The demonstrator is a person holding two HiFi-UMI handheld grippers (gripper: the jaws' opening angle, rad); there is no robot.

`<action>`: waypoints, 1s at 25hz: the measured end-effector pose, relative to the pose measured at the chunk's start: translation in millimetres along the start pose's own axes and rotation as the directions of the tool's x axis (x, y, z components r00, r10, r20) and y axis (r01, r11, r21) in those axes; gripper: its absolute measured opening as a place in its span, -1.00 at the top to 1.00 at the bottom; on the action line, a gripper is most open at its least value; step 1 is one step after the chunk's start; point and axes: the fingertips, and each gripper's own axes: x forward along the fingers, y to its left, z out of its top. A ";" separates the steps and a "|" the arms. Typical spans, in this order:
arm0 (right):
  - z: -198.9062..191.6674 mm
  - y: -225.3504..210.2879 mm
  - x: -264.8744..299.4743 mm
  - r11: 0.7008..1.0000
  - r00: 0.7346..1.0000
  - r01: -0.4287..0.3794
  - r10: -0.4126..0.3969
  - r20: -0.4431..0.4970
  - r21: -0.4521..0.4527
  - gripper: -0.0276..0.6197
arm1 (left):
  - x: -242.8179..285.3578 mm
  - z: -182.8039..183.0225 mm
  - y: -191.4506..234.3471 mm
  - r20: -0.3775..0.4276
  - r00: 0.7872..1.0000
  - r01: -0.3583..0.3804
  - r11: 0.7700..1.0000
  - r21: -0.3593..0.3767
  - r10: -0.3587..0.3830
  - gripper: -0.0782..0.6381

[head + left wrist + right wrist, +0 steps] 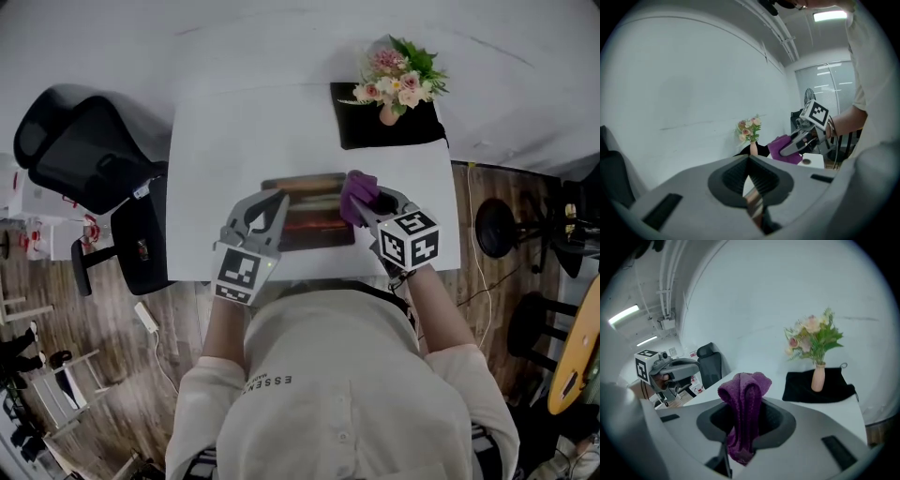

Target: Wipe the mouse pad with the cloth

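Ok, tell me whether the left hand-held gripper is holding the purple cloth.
No, the purple cloth is pinched in the right hand-held gripper.

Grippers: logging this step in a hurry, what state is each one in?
Left gripper: shut, seemingly pinching the mouse pad edge.
Right gripper: shut on the purple cloth.
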 end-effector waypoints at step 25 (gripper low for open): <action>107.3 59.7 -22.2 0.950 0.907 0.132 -0.002 0.421 -0.282 0.64 | -42.4 30.7 66.5 0.067 0.986 -0.148 0.988 -0.047 0.151 0.78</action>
